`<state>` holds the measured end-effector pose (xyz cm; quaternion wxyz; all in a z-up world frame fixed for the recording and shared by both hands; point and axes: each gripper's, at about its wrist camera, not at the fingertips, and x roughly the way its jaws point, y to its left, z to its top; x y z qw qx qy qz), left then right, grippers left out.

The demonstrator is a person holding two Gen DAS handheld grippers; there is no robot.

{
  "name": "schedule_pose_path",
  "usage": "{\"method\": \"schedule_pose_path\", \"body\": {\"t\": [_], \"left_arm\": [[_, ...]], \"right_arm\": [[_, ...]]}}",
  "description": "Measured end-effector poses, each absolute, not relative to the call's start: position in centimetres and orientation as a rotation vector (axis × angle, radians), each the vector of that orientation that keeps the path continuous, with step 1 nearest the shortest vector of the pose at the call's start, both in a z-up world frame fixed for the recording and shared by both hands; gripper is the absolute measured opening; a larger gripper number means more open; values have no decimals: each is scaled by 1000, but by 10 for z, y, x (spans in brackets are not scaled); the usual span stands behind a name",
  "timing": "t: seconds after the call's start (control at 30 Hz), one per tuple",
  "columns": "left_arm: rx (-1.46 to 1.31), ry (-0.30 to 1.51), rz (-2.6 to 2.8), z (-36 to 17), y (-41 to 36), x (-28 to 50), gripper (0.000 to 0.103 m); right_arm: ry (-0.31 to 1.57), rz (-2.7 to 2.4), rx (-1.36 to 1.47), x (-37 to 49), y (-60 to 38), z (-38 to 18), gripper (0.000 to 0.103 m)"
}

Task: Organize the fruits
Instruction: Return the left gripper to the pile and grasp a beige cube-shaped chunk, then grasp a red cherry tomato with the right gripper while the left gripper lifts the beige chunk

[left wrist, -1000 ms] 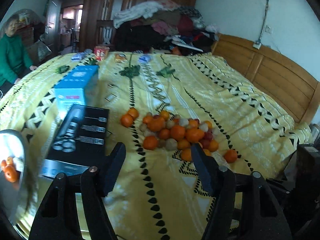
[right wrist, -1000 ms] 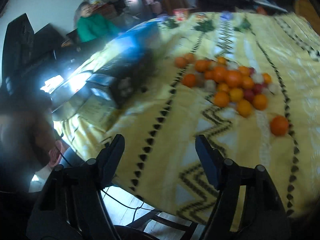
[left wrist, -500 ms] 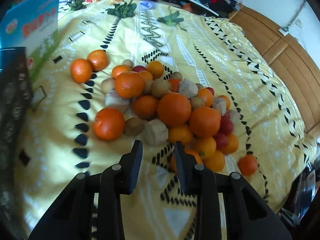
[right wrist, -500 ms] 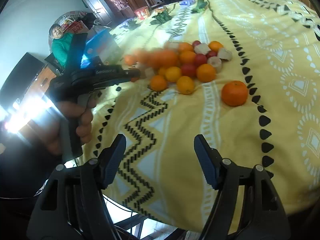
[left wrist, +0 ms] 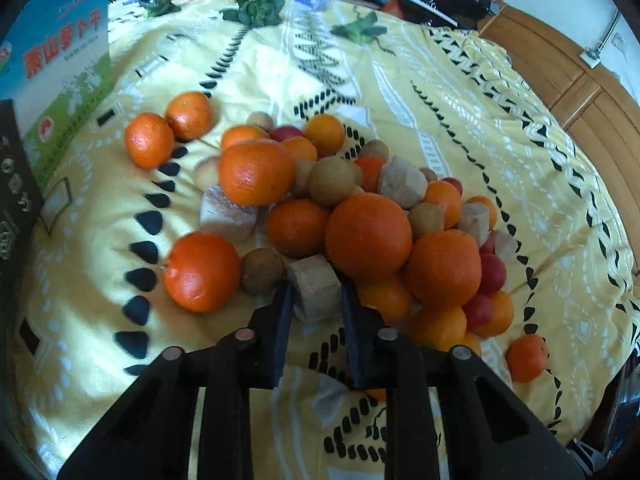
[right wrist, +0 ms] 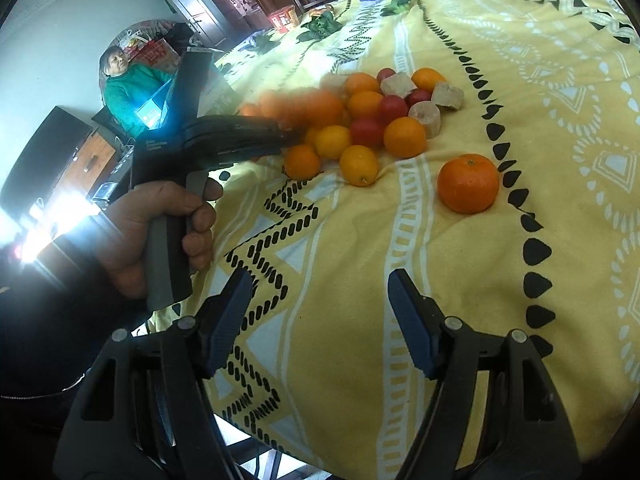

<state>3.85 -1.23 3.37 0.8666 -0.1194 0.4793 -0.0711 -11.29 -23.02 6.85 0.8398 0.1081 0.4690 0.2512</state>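
Left gripper (left wrist: 316, 294): black two-finger tool; jaws narrowed around a pale beige chunk (left wrist: 316, 294), one flat dark pad against each of its sides, at the near edge of the fruit pile.
Beige chunk: squat, roughly cylindrical piece with a cut, matte, slightly fibrous face; it lies on the bedspread (left wrist: 460, 92), just beside a small brown round fruit (left wrist: 262, 271) and under the edge of a large orange (left wrist: 368, 235).
Right gripper (right wrist: 320, 312): jaws spread wide, blue-ribbed pads facing each other, nothing between them; it hangs over bare bedspread near the bed's edge, well apart from the pile.
Fruit pile: heap of glossy, dimpled oranges and tangerines, smooth small red fruits (right wrist: 366, 132), dull brown round fruits and several more angular beige chunks, gathered mid-bed.
Lone tangerine (right wrist: 468, 183): round, pitted skin, lying apart from the pile, nearest the right gripper.
Left hand (right wrist: 160, 228): wrapped around the grey-and-black pistol grip of the left gripper, as the right wrist view shows.
Bedspread: soft yellow cloth, printed with white bands and black drop and zigzag marks.
Blue carton (left wrist: 60, 64): printed cardboard box, left of the pile.
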Motion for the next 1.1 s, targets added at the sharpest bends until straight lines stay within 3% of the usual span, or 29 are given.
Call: {"method": "schedule_pose_path", "body": {"t": [0.17,0.4,0.8,1.1], "left_arm": [[-225,951,-199,63,7,-7,20],[-214,986,-211,56,32,-59,20],[-227,984,-233,34,34,-60,20],[-237,980,-231,36,34,-60,20]], "right_arm": [[978,546,223,-111,-229,74,49],[946,531,204,-103,-228,84,48],[953,401,221,-21,-252,94,50],[936,437,34,26,-217,81,48]]}}
